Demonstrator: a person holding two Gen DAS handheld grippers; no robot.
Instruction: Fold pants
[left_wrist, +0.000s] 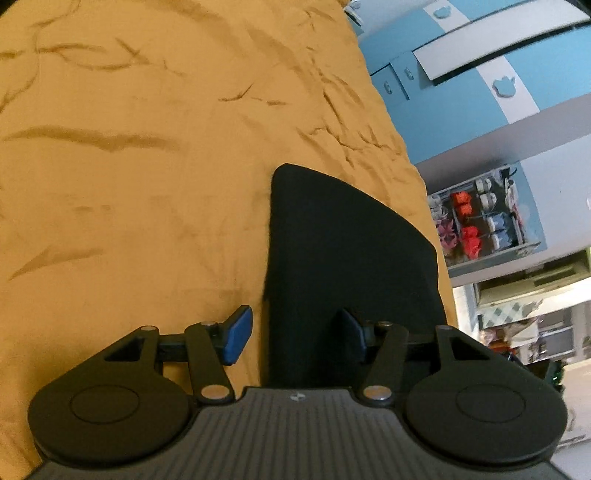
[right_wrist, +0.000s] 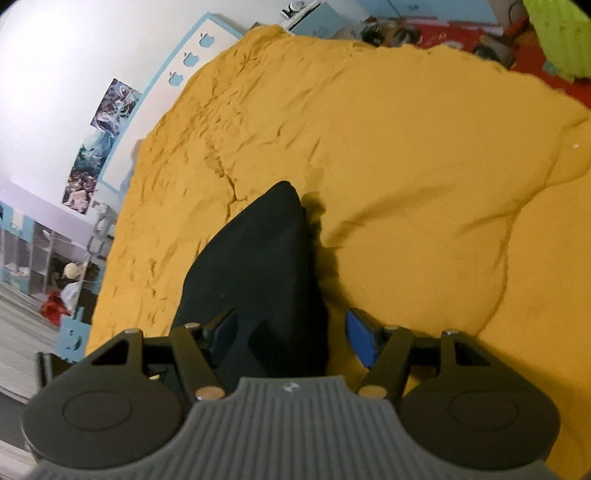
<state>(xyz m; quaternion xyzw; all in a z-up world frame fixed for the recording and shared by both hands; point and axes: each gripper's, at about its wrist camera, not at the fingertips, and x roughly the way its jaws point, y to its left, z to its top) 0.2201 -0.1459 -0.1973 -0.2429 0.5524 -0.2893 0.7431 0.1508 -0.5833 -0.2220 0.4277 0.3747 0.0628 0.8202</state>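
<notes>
Pants (left_wrist: 347, 251), black, folded into a compact slab, lying on a wrinkled mustard-yellow bedsheet (left_wrist: 147, 166). In the left wrist view the slab runs from 6 o'clock up toward centre, its far corner pointing to 12, right edge close to the bed's edge at 3 o'clock. Left gripper (left_wrist: 297, 334) spread wide, nothing clamped: left blue pad (left_wrist: 238, 334) sits over bare sheet just beside the fabric's left edge, right pad (left_wrist: 352, 328) is over the black cloth. Whether the pads touch the cloth, cannot tell.

Right wrist view: same pants (right_wrist: 258, 266) rise from 6 o'clock toward centre, tapering to a point near 12 of the slab, with a dark shadow on its right side. Right gripper (right_wrist: 293, 339) also spread apart, holding nothing: left pad (right_wrist: 225, 328) over the cloth, right blue pad (right_wrist: 362, 341) over yellow bedsheet (right_wrist: 406, 166) just past the fabric's right edge.

Background, left view: blue-and-white cabinets (left_wrist: 480, 81) at 1–2 o'clock, open shelf unit (left_wrist: 484, 214) with red and white items at 3. Right view: white wall with posters (right_wrist: 99, 140) at 9–10 o'clock, red and green clutter (right_wrist: 517, 37) at 1.
</notes>
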